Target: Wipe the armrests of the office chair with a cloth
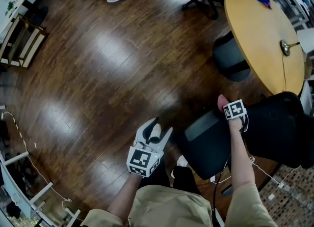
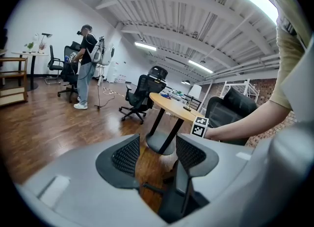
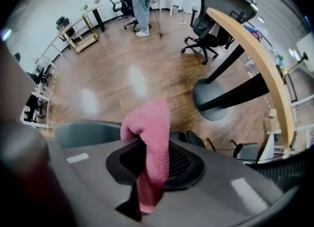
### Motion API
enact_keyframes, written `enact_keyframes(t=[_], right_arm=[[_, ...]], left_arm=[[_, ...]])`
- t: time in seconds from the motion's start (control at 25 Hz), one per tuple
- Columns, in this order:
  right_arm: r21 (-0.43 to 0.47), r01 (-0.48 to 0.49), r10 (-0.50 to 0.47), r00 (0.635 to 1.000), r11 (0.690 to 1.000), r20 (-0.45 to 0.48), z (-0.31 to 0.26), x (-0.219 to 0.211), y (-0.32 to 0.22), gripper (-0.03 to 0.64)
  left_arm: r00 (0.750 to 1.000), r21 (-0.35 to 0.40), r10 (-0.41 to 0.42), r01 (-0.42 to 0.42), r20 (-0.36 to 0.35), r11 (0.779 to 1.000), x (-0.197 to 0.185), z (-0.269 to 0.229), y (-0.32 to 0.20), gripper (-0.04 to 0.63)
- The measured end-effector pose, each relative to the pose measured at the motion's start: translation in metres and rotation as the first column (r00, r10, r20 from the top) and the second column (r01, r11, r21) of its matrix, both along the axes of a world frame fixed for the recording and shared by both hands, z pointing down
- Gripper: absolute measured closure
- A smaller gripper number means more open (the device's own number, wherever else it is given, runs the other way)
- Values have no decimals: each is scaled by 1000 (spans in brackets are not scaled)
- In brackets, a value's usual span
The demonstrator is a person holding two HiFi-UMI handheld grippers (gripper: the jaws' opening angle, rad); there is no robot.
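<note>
The dark wood floor (image 1: pixel 98 73) carries the black office chair (image 1: pixel 272 132), a round table (image 1: pixel 255 34) and a wooden shelf (image 1: pixel 22 39).

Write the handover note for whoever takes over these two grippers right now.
Left gripper: open and empty, held over the wood floor beside the chair.
Right gripper: shut on the pink cloth, which sticks up past the jaws.
Office chair: to the person's front right. Its grey armrest lies just by the right gripper, and the cloth does not appear to be on it.
Done: the cloth is in hand and brought to the chair.
Left: wipe the armrests. Nothing shows that either has been wiped, so treat both as to do.
</note>
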State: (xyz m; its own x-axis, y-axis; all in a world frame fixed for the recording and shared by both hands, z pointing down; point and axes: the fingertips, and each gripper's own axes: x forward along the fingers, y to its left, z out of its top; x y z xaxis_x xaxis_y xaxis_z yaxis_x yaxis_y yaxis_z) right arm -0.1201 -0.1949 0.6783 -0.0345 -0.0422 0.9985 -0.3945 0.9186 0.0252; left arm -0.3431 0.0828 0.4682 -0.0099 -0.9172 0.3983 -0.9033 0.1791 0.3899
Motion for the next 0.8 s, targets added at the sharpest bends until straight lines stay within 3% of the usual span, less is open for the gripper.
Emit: enact_keyframes(t=[0.12,0.24,0.36,0.48,0.56,0.68,0.8], right_arm=[[-25,90,-90,996,996,-21,5,-30,13,561],[-57,236,-240,969,970,-60,7,-40,28,563],[-50,309,-313,947,950,-79,4,-42,30,563],[-56,354,-355,935,934,-10,3,-60,44,563],[-109,381,-372,924,918,94,-1,-85,71,560],[-263,441,-392,894,858,218,-1,-110,135,554],[-380,541,-476,841,750,257,3,-112,191,552]], left_arm=[[1000,-7,-17,17,-12,1000,-14,6,5,382],[1000,-2,-18,18,-22,1000,-22,9,5,382],[999,2,-10,10,-31,1000,-30,12,2,382],[999,8,9,-9,-38,1000,-36,16,-1,382],[999,13,31,-31,-38,999,-38,17,-6,380],[997,19,70,-69,-38,997,-39,19,-12,380],[995,21,100,-100,-22,995,-44,24,-18,380]])
